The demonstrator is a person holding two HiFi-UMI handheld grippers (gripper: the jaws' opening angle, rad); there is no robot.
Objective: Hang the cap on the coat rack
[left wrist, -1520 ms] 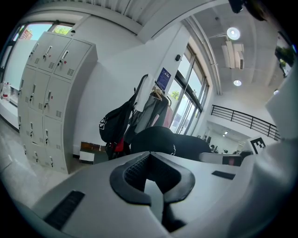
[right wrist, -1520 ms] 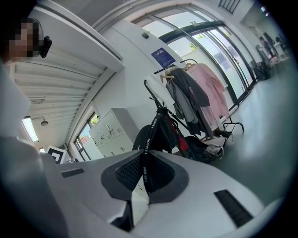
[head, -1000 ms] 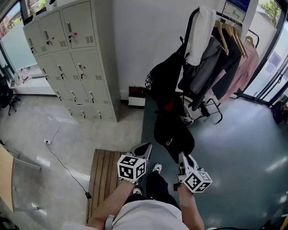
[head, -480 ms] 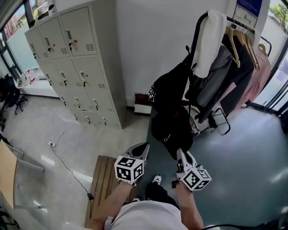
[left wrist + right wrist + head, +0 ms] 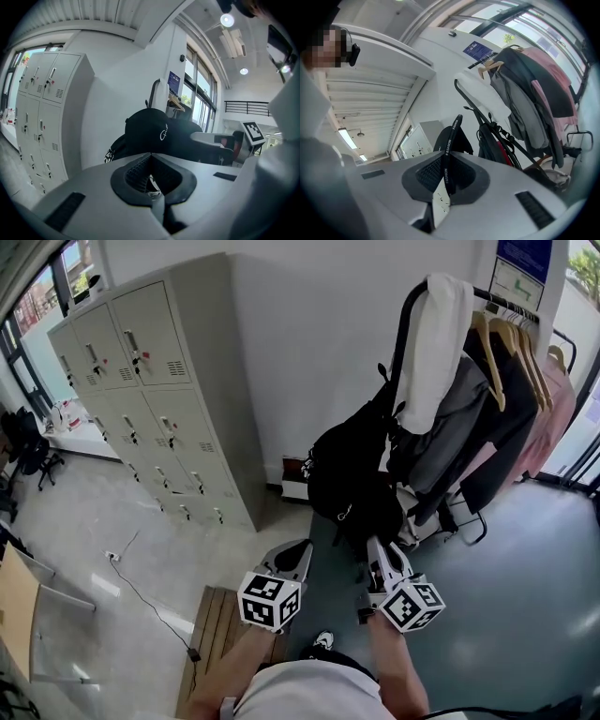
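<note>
A black cap (image 5: pixel 364 512) with a small white logo hangs in front of the coat rack (image 5: pixel 410 310), just below a black bag (image 5: pixel 342 442) on that rack. My right gripper (image 5: pixel 378 551) is shut on the cap's brim; in the right gripper view the brim (image 5: pixel 448 149) stands edge-on between the jaws of the right gripper (image 5: pixel 443 180). My left gripper (image 5: pixel 301 552) is beside it to the left, shut with nothing held. In the left gripper view the cap (image 5: pixel 152 133) fills the middle, above the left gripper (image 5: pixel 151 168), with the rack's black frame (image 5: pixel 152 93) behind it.
A white garment (image 5: pixel 436 343), wooden hangers (image 5: pixel 506 334) and dark and pink clothes hang on the rack. Grey lockers (image 5: pixel 141 399) stand at the left against the wall. A wooden pallet (image 5: pixel 211 629) and a floor cable (image 5: pixel 141 592) lie at the lower left.
The person has come closer to the rack. Both grippers and the cap have moved forward, so the cap now overlaps the black bag.
</note>
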